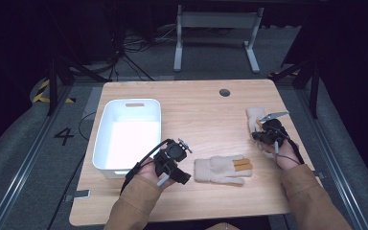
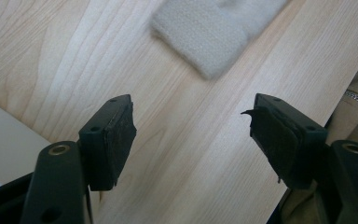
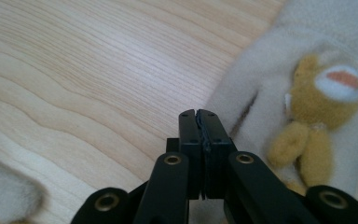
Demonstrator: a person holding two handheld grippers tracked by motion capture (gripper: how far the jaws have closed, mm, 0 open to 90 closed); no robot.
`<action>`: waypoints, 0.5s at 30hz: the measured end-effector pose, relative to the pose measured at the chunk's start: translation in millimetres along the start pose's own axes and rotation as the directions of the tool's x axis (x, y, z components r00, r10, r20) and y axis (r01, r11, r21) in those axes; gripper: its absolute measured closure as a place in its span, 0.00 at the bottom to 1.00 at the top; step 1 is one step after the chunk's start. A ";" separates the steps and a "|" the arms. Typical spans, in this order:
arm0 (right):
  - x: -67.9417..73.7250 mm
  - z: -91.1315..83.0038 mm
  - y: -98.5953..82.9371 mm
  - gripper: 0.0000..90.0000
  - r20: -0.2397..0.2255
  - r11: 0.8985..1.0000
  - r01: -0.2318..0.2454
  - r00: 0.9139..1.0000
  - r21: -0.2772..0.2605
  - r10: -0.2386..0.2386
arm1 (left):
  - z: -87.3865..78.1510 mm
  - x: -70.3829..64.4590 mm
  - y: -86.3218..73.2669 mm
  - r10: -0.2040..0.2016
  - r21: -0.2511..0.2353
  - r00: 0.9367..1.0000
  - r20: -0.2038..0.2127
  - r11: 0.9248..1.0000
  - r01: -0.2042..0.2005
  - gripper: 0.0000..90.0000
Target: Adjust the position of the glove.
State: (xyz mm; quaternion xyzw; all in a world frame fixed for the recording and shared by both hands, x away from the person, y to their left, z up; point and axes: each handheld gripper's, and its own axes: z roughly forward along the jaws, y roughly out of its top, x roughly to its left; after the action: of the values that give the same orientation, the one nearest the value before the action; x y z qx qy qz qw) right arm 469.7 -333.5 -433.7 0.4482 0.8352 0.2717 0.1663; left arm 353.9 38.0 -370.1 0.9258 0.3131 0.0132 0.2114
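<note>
1. Pale wood makes up the worktop (image 1: 196, 110), which carries a white plastic bin (image 1: 129, 136) at its left side, well apart from both gloves.
2. A cream fleece glove (image 1: 220, 170) lies flat near the front edge, around the middle, with orange-tan fingers pointing right.
3. The left tool (image 1: 172, 165) sits just left of that glove's cuff, between it and the bin; in the left gripper view (image 2: 193, 135) its jaws stand wide apart over bare wood, with the cuff (image 2: 214, 32) a little beyond them and not touched.
4. A second cream glove (image 1: 255, 117) lies at the right side, farther back, partly under the right tool (image 1: 264, 128).
5. In the right gripper view the right tool (image 3: 199, 123) has its jaws pressed together with nothing between them, their tips at the edge of this glove (image 3: 279, 88).
6. That glove bears a small yellow plush bear figure (image 3: 321, 112), just right of the closed jaws.
</note>
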 end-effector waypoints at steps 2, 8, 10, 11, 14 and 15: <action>-0.6 1.2 -0.6 0.99 -0.001 1.000 -0.005 1.000 0.002 0.005 | 0.5 -0.1 0.3 0.003 0.003 1.000 0.000 1.000 -0.003 0.34; -0.3 2.7 -2.9 0.99 -0.007 0.999 0.017 1.000 0.032 -0.017 | 1.6 -0.7 2.4 0.006 0.003 1.000 0.004 1.000 -0.006 0.35; -0.2 0.7 -4.3 0.99 -0.006 0.998 0.043 0.999 0.044 -0.043 | 1.8 -0.4 3.7 0.013 0.005 1.000 0.007 1.000 -0.013 0.34; 0.0 -0.1 -5.0 0.99 -0.003 0.998 0.047 0.999 0.046 -0.047 | 2.3 -0.8 4.6 0.014 0.004 1.000 0.009 1.000 -0.014 0.35; -0.8 -3.4 -7.2 0.99 -0.008 0.997 0.055 0.998 0.060 -0.055 | 3.0 -1.3 6.9 0.022 0.004 1.000 0.012 1.000 -0.022 0.35; -2.7 -7.5 -10.9 0.99 -0.011 0.996 0.053 0.999 0.073 -0.052 | 3.9 -2.5 9.7 0.032 0.005 0.999 0.017 0.999 -0.032 0.34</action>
State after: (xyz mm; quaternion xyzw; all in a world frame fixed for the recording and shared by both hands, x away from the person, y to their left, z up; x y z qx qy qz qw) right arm 460.1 -343.0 -434.3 0.4305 0.8570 0.2385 0.1528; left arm 358.1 28.1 -369.5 0.9313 0.2963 0.0079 0.2116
